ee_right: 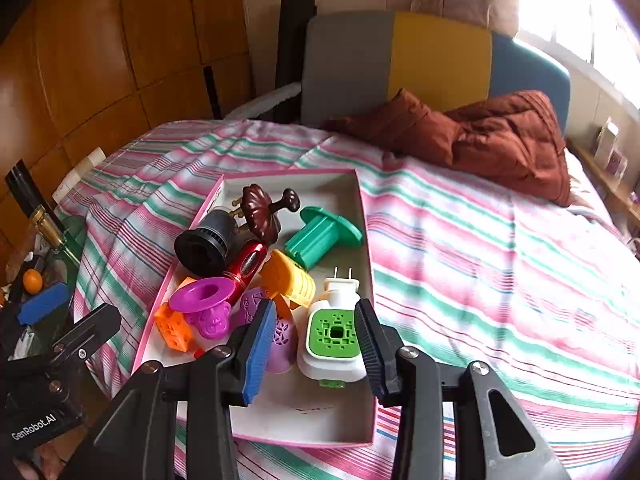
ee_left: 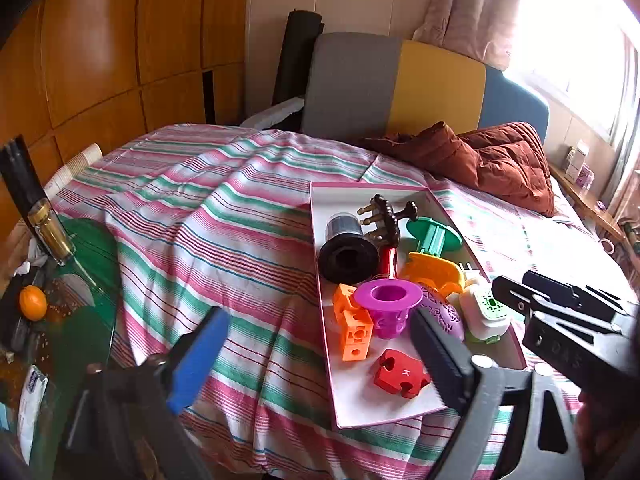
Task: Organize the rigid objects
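A pink-edged white tray lies on the striped bed and holds several rigid objects: a black cylinder, a green spool, a magenta funnel, orange cubes, a red puzzle piece and a white-green plug-in device. My left gripper is open and empty, over the tray's near left edge. My right gripper is open, its fingers on either side of the plug-in device, not closed on it.
A striped sheet covers the bed. A rust-brown quilt lies at the back right before a grey, yellow and blue headboard. At the left stand a bottle, an orange and a green surface.
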`<state>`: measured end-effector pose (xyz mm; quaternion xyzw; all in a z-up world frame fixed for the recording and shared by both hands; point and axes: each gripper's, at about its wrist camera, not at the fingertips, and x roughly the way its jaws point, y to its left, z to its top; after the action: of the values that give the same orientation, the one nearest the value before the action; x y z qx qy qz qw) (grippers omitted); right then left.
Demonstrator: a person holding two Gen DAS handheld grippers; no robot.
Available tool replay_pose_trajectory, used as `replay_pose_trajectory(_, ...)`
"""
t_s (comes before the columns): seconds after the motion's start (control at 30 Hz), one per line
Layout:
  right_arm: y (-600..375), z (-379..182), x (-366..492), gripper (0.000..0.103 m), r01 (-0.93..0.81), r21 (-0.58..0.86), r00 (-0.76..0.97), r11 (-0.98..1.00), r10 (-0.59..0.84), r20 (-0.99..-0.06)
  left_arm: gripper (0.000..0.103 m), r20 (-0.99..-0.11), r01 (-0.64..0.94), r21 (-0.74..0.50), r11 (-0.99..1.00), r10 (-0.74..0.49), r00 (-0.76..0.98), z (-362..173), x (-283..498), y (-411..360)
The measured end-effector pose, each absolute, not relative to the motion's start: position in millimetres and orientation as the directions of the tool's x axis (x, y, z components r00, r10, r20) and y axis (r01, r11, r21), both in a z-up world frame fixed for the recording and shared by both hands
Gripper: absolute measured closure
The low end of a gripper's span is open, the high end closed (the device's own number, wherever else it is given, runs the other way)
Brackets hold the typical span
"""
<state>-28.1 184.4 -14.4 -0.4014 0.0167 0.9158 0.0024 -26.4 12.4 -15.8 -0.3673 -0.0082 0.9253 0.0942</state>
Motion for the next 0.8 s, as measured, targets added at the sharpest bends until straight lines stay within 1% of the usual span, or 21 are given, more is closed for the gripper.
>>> replay_pose_trajectory(0.03, 184, -12, -24, 0.062, -0.021, 0.018, -0.686, -1.000, 0.001, -0.728, 0.004, -0.673, -0.168, -0.084, -0.982, 0.180, -0.718, -14, -24, 13)
replay_pose_trajectory(0.07, 183, -11, -21, 0.062, -0.025, 0.010, -0.693, -1.000, 0.010, -0.720, 0.000, -0.668, -0.168, -0.082, -0.982, 0.179, -0.722, -12, -23, 13)
replay_pose_trajectory(0.2, 182, -8, -9, 0.062, -0.042, -0.017, -0.707, -0.999, 0.041, -0.706, 0.000, -0.669, -0.159, -0.071, -0.985, 0.166, -0.725, -8, -18, 17)
replay_pose_trajectory(0.4, 184, -9, -2, 0.062, -0.066, -0.009, -0.707, -0.998, 0.053, -0.705, 0.000, -0.665, -0.114, -0.008, -0.993, 0.091, -0.741, -5, -10, 22)
replay_pose_trajectory(0.57, 184, -6, 5, 0.062, -0.074, -0.001, -0.722, -0.997, 0.054, -0.690, 0.000, -0.640, -0.083, 0.014, -0.996, 0.055, -0.766, -1, -1, 21)
replay_pose_trajectory(0.7, 182, -3, 9, 0.062, -0.072, 0.008, -0.729, -0.997, 0.047, -0.683, 0.000, -0.661, -0.084, 0.005, -0.996, 0.059, -0.748, 1, -2, 20)
replay_pose_trajectory(0.8, 182, -3, 11, 0.062, -0.069, 0.012, -0.730, -0.998, 0.042, -0.682, 0.000, -0.651, -0.079, 0.001, -0.997, 0.059, -0.757, 4, 3, 19)
